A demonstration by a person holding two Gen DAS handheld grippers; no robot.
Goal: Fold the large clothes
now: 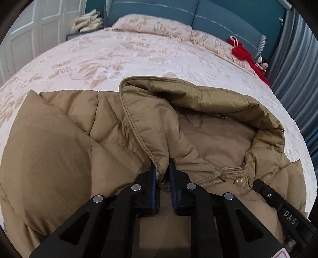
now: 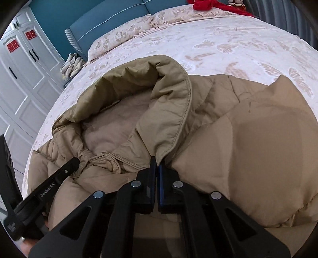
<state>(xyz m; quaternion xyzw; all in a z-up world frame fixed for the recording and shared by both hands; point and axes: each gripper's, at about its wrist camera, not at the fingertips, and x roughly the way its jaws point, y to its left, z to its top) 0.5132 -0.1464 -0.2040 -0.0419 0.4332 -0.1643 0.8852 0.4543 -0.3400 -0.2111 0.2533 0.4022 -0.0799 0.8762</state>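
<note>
A tan puffer jacket (image 1: 59,139) lies spread on the bed, its hood (image 1: 198,99) gaping open toward the pillows. My left gripper (image 1: 162,168) is shut on the hood's front edge, a fold of tan fabric pinched between its blue pads. In the right wrist view the same jacket (image 2: 248,139) fills the frame, and my right gripper (image 2: 158,163) is shut on the opposite lower corner of the hood (image 2: 169,99). A snap button (image 1: 238,181) sits at the collar between the two grips. Each view shows a finger of the other gripper beside the collar.
The bed cover (image 1: 119,59) is pale pink with a leaf pattern. Pillows (image 1: 155,25) lie against a teal headboard (image 1: 159,8). A red cloth (image 1: 242,52) lies at the far corner. White wardrobe doors (image 2: 23,83) stand on one side, a grey curtain (image 1: 294,79) on the other.
</note>
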